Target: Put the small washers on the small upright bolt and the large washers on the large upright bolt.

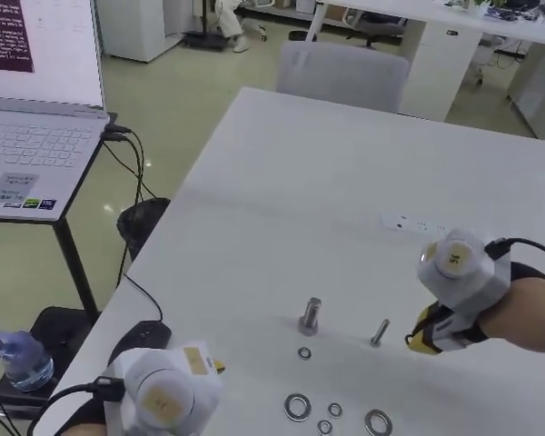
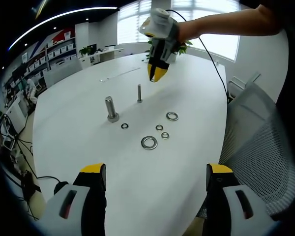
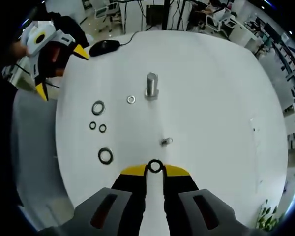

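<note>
The large upright bolt and the thin small bolt stand on the white table. Several loose washers lie in front of them: a small washer, a large washer and another large washer. My right gripper is shut on a washer, hovering close to the small bolt; it sits at the right in the head view. My left gripper stands wide open and holds nothing, at the table's near edge, short of the washers.
A laptop rests on a stand to the left, with a water bottle below it. A black mouse lies at the table's left edge. A socket strip is set in the tabletop behind the bolts. A grey chair stands at the far side.
</note>
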`<state>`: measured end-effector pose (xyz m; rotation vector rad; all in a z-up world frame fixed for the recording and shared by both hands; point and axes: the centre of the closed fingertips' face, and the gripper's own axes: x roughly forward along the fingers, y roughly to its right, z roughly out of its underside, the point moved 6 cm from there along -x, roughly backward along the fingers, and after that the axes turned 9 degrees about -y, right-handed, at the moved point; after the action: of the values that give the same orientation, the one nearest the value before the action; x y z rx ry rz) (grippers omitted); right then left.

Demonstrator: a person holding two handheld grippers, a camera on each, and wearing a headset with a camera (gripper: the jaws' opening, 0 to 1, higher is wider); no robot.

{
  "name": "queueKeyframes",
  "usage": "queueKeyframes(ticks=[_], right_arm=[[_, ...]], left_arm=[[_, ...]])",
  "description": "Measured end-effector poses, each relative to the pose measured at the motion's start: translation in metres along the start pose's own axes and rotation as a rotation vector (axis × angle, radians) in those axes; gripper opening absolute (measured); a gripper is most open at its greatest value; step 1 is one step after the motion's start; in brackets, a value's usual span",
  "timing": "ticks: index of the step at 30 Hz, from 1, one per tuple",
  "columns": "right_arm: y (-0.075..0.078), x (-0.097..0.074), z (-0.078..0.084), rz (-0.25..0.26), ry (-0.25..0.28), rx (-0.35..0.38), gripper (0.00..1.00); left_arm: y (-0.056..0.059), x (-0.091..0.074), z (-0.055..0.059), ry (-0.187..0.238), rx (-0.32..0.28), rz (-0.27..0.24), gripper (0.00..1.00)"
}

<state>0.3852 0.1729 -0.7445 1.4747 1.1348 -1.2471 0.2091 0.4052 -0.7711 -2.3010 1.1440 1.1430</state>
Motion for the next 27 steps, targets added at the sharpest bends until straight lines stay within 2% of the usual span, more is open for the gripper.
queueKeyframes(ticks=[7, 12, 17, 27], right_arm=[[0.01, -0.002, -0.015, 0.008, 0.001, -0.027, 0.13], [0.014, 0.004, -0.024, 0.006, -0.002, -0.033, 0.13], [0.019, 0.008, -0.027, 0.001, -0.01, -0.032, 0.13], [0.019, 0.016, -0.032, -0.012, -0.022, -0.041, 0.13]], left_arm=[[-0.001, 0.0, 0.003, -0.004, -0.001, -0.005, 0.82], [-0.002, 0.0, 0.004, 0.0, -0.005, -0.002, 0.83], [-0.001, 0.001, 0.004, -0.002, -0.002, 0.005, 0.85], [-0.001, 0.002, 0.004, -0.006, 0.004, 0.012, 0.86]])
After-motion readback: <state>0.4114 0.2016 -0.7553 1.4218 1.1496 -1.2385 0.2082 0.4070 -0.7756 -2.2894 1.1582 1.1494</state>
